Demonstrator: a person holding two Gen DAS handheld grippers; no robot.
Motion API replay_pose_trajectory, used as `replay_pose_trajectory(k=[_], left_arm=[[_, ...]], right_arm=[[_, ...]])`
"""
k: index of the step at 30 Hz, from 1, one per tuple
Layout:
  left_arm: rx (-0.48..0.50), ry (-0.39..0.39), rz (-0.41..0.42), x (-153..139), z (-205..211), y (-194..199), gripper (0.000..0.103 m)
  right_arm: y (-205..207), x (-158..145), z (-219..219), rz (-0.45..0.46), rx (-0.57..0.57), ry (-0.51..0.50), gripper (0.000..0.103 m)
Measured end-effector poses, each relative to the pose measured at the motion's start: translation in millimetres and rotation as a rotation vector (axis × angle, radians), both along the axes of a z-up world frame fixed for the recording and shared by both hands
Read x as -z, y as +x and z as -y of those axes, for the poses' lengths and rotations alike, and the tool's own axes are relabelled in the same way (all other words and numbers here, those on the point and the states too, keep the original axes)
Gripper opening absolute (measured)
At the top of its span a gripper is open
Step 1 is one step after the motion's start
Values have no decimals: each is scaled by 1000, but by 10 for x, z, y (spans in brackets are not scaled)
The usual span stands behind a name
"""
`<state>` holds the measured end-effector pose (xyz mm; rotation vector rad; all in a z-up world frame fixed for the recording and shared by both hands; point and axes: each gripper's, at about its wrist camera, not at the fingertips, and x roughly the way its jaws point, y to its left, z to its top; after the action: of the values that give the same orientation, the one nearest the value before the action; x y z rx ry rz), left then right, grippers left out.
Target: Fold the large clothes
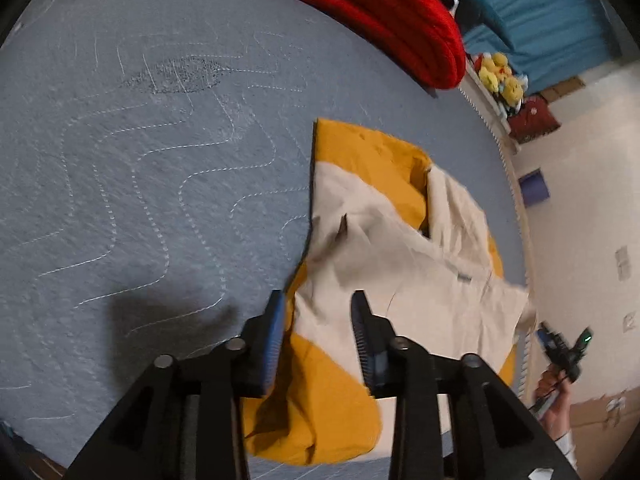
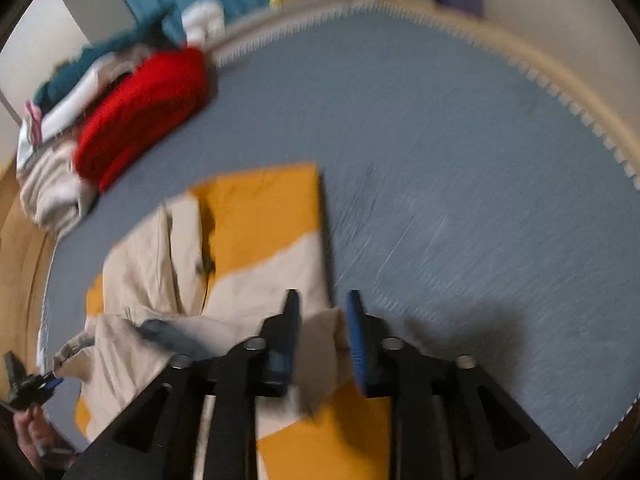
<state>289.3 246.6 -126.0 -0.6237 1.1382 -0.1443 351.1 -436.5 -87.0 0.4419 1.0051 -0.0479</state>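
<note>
garment: floppy, light mustard-and-cream cotton garment (image 1: 360, 240) mid grey quilted bed (image 1: 140, 180) | jaws: left gripper (image 1: 318, 320) and right gripper (image 2: 322, 320) spread, pinching nothing | plan: we'd grab its near corners

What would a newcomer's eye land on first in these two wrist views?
Probably the mustard-and-cream garment, lying partly folded on the grey-blue quilted mat, with the left gripper and right gripper open over its near edge. Next, the bright red folded cloth at the mat's far edge.
</note>
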Motion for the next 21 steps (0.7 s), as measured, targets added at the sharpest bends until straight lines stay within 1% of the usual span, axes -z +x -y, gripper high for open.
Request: replay_pose_trajectory(k=[1,2,3,5,6,9,11,13,16,18,20,21], left_arm=[[22,18,-16,37,59,-32,38],[45,37,-35,77,129,-19,39],[68,63,-50,118,202,-19,40],[95,119,-68,177,312,-16,40],[102,133,-72,204,349,18,40],[106,162,-81,269,406,83,40],[99,169,-88,306,431,142,40],[91,164,-95,351,455,233,40],[85,167,-88,400,495,337,40],[89,164,-86,420,502,378,40],[98,160,-98,468,545,429,40],[116,153,-113,513,579,448,39]], right_arm=[[-74,-28,39,23,11,-14,50],[-128,-14,66,23,16,-22,57],[-158,30,79,2,9,-18,58],[-167,167,53,-57,-48,18,58],[-162,237,15,-87,-83,24,58],[-135,418,-121,-174,-167,-22,58],[-98,528,-171,-219,-198,-25,58],[-67,608,-178,-248,-202,-27,58],[-43,686,-175,-262,-202,-18,58],[-51,723,-202,-263,-221,-25,58],[-53,732,-236,-259,-241,-45,52],[-58,728,-255,-256,-251,-48,34]])
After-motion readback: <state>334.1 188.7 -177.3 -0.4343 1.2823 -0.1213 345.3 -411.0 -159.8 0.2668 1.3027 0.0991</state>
